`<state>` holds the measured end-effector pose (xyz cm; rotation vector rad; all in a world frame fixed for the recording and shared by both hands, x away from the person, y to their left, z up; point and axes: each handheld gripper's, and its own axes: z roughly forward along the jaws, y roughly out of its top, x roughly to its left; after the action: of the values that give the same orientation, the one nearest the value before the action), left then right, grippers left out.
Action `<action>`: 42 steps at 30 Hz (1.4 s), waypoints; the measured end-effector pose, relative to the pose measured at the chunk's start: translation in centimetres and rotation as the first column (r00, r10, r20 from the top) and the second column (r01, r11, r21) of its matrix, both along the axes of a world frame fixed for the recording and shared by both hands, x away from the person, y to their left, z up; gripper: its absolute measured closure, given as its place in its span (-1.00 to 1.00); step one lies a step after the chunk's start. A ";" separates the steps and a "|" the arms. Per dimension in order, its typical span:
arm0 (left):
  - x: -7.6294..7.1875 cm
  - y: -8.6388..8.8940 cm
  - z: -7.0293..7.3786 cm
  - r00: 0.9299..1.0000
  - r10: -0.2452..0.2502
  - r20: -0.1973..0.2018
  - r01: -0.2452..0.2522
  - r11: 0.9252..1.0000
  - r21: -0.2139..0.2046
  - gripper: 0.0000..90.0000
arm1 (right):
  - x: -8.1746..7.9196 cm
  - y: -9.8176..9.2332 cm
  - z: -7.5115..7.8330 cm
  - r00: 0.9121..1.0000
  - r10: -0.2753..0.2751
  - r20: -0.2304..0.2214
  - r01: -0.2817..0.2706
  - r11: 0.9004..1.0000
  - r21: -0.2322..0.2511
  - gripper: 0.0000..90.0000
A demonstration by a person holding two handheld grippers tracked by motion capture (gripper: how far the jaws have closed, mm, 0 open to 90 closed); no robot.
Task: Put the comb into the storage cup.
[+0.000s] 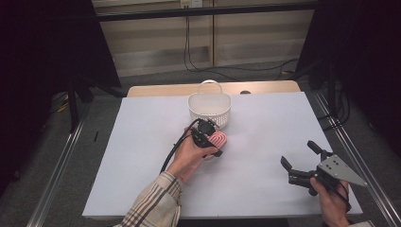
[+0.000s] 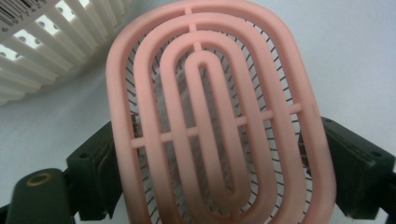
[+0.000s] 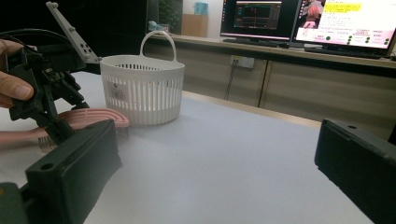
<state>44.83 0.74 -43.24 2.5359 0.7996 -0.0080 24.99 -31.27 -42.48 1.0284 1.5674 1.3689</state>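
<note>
Gripping the pink hairbrush across its vented head, my left gripper has a jaw pressed against each long edge, so the brush sits clamped between them with its bristles facing away from the camera. I hold it by the head rather than the handle because that keeps the weight close to the jaws; the handle trails back under the hand. In the high view the brush sits low over the white table sheet, just in front of the white slatted basket, which I judge to be where it is meant to go. The basket stands upright with its handle raised, leaving the mouth free. My right gripper waits well apart near the table's right edge, jaws spread wide and holding nothing, ready to steady the basket if it shifts
</note>
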 end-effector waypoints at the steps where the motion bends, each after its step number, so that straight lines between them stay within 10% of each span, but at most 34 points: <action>1: 0.0 0.0 0.0 1.000 0.000 -0.003 0.000 1.000 0.003 -0.68 | 0.0 0.0 0.0 1.000 0.000 0.001 0.000 1.000 0.000 -1.00; 42: -0.3 -0.8 0.1 0.999 0.035 -0.008 -0.035 0.997 0.075 -0.62 | 0.0 0.0 0.0 1.000 0.002 0.002 -0.002 1.000 -0.006 -1.00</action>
<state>44.51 -0.10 -43.18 2.5933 0.8627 0.0225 24.98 -31.31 -42.48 1.0218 1.5704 1.3659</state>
